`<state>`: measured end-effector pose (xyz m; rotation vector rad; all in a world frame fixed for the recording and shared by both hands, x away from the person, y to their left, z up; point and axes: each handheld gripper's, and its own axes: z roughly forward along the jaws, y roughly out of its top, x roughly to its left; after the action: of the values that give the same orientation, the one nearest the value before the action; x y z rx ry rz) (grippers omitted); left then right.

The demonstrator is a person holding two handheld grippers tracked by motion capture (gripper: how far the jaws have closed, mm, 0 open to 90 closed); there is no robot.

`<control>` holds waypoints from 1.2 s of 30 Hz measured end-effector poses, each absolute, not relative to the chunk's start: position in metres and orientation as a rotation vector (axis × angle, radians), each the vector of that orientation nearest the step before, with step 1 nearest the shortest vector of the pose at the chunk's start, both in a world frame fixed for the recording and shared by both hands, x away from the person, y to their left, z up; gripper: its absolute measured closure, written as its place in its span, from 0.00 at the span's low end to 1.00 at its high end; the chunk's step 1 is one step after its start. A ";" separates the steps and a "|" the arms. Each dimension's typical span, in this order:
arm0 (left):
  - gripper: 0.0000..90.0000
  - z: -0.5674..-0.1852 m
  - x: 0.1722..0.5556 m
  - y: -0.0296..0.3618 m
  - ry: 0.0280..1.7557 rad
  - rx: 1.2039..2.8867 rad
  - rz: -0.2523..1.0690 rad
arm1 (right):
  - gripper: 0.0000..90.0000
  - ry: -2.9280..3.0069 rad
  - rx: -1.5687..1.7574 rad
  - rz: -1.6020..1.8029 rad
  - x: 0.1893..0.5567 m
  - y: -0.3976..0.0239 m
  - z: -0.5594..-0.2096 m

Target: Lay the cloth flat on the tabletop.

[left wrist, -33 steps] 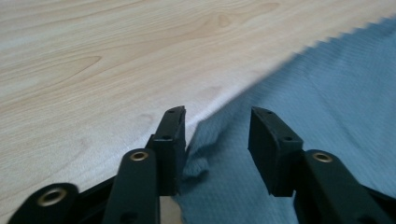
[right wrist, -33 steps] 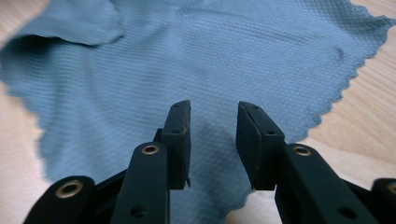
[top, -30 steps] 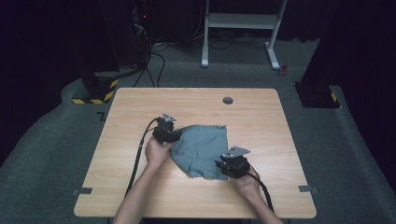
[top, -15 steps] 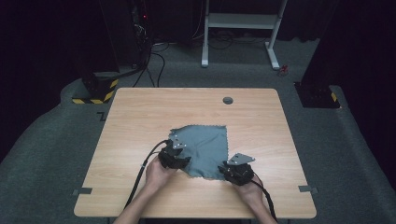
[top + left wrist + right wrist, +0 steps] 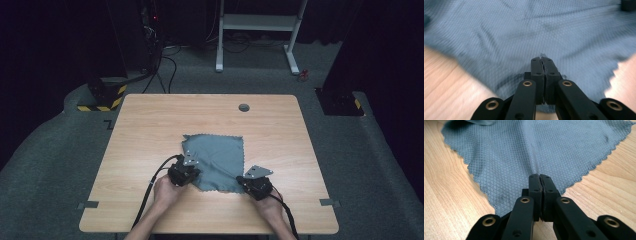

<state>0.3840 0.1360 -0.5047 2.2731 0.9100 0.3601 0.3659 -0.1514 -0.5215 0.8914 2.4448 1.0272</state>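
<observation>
A blue-grey cloth [image 5: 216, 161] with a waffle weave and a scalloped edge lies spread near the middle of the wooden surface [image 5: 150, 125], its near edge toward the person; the left claw [image 5: 186, 170] is pinched shut on the near left corner, a sliver of fabric showing between its closed jaws in the left gripper view, and the right claw [image 5: 248, 181] is clamped on the near right corner, where the weave puckers toward the jaws in the right gripper view; the step in hand looks like drawing or folding the cloth by those two corners; to do it well, both hands should move together and level, keeping light tension across the near edge so no crease sets in; a small dark round fitting [image 5: 244, 107] sits well apart, near the far edge.
</observation>
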 end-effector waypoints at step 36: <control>1.00 -0.509 0.323 0.165 0.893 2.262 0.415 | 1.00 2.492 0.853 1.021 0.335 -0.162 -0.519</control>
<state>0.3230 0.1655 -0.5091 2.2618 0.8932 0.4146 0.3352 -0.1622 -0.5192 0.8530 2.4918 1.0213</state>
